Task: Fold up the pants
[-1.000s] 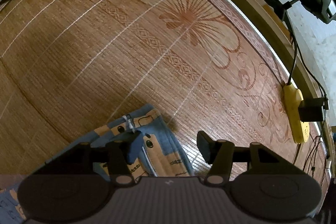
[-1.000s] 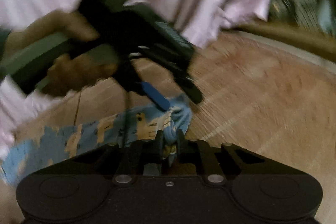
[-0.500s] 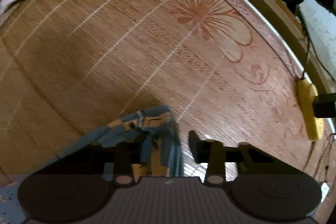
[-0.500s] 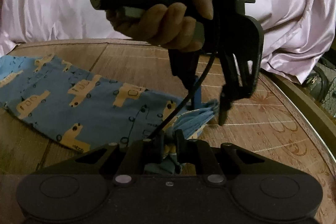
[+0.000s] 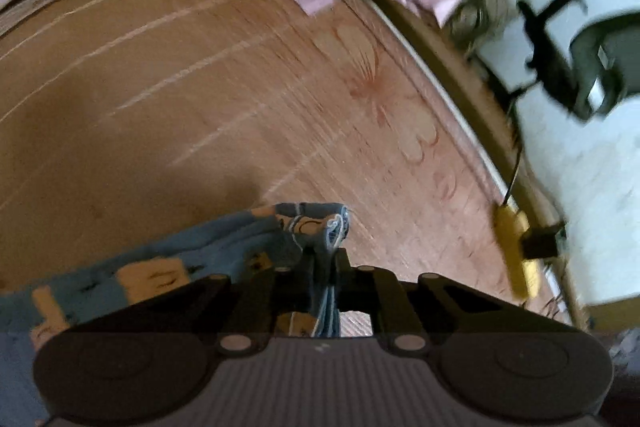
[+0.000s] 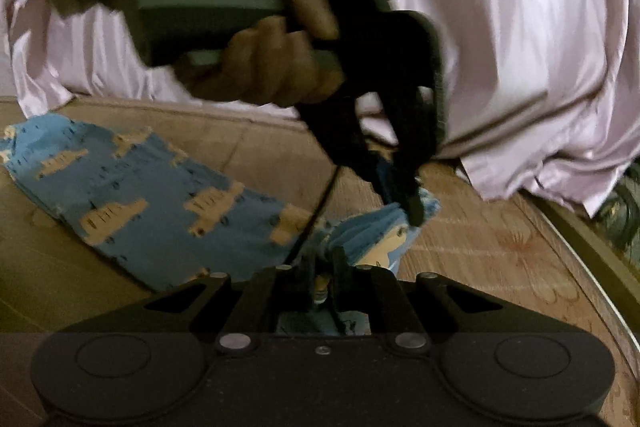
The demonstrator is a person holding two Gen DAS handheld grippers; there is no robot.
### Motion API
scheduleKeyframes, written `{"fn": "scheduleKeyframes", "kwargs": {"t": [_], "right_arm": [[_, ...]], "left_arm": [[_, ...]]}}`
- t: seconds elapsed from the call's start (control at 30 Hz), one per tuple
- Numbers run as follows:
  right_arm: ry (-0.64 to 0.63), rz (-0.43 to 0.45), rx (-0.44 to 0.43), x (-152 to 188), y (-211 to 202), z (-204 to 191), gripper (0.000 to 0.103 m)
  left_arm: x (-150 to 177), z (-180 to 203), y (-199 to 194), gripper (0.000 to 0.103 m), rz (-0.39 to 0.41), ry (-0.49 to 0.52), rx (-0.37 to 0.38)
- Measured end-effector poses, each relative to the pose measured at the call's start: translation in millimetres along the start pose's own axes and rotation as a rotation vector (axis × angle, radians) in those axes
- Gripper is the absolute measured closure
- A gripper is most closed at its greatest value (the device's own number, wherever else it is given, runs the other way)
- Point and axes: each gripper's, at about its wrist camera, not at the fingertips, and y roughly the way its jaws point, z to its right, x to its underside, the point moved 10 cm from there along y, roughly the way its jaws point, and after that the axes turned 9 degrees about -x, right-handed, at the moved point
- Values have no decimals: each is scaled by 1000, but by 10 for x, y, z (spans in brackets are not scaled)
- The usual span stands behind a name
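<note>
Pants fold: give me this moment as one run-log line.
left gripper: shut on pants end | right gripper: shut on same end | rest of pants: flat on mat

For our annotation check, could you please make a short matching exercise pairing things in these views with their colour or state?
Things:
1. pants
2. power strip
3. left gripper
4. draped sheet

Colour or state:
A. pale pink
B. shut on bunched fabric
C. yellow, at the mat's edge
D. blue with tan vehicle print

Pairs: 1-D, 2-C, 3-B, 4-A
</note>
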Motion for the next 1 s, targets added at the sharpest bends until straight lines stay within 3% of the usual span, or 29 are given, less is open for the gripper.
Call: {"fn": "scheduleKeyframes", "kwargs": {"t": [0.27,0.53,0.67,0.8,0.9,1.0], "right_arm": [[-105,75,-60,-237,-73,-511,96],[-129,36,-156,-292,127,-1162,96],[-139,-13,-152,-246,302,-1344,96],[-134,-75,-117,-120,401,-1404,80],[-106,-114,-91,-35,456,-1390,78],[-101,-120,-78,-22,476,-1397,68]], "left_arm": [[333,-709,-549,93,86,-217,85],[731,-1470,-692,93,104,-294,34],[852,-1728,-623,93,127,-264,15],[932,-1822,-562,93,130,-251,26],[982,-1882,-537,93,131,-250,41],[997,-1929,-520,93,124,-245,52]]}}
